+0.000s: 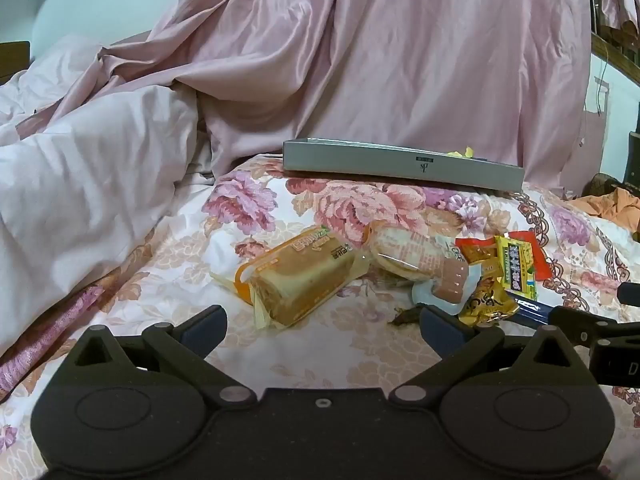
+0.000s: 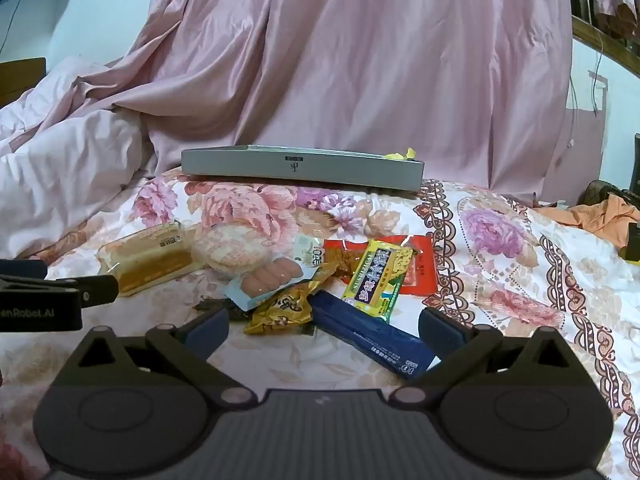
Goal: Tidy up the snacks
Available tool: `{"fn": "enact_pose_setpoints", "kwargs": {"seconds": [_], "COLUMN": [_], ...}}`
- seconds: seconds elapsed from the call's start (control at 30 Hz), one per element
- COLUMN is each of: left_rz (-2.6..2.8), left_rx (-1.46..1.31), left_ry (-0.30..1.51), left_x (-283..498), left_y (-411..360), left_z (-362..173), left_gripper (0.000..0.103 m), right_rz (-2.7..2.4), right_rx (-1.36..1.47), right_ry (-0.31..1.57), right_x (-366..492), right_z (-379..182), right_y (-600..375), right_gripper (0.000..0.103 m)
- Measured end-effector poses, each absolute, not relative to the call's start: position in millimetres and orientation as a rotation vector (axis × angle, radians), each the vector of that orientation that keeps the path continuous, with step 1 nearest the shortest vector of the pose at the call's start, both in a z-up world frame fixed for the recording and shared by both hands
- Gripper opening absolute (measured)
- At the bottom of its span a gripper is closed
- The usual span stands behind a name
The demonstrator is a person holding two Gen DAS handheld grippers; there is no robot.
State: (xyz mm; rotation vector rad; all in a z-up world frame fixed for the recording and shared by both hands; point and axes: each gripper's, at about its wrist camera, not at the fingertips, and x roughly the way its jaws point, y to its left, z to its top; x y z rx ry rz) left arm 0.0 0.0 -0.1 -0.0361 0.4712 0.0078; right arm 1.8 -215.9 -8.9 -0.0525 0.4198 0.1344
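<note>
Snack packets lie heaped on a floral bedspread (image 1: 180,264). In the left wrist view a wrapped bread slice (image 1: 298,280) lies just ahead of my open left gripper (image 1: 322,326), with nothing between its fingers. Beside it are a round cake packet (image 1: 404,256), a sausage pack (image 1: 452,284) and a yellow-green packet (image 1: 516,268). In the right wrist view my right gripper (image 2: 324,328) stands open over a blue packet (image 2: 372,334) and a gold packet (image 2: 282,310), pressing on neither. The yellow-green packet (image 2: 378,280), a red packet (image 2: 416,268), the sausage pack (image 2: 272,278) and the bread slice (image 2: 148,260) lie beyond.
A shallow grey tray (image 1: 400,164) (image 2: 300,168) sits at the back of the bedspread, with something yellow (image 2: 402,155) inside it at the right. Pink curtain (image 2: 360,60) and a bunched pale quilt (image 1: 80,184) rise behind and left. Orange cloth (image 2: 608,216) lies far right.
</note>
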Motion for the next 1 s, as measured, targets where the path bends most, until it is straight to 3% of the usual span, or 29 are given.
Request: {"fn": "enact_pose_setpoints", "kwargs": {"seconds": [1.0], "left_rz": [0.007], "left_rx": [-0.041], "left_ry": [0.472], "left_x": [1.0], "left_y": [2.0], "left_z": [0.2], "left_gripper": [0.102], "right_rz": [0.136], "right_rx": [-0.051], "right_ry": [0.429], "right_x": [1.3], "right_z": [-9.1], "right_y": [-217.1], "right_gripper": [0.103]}}
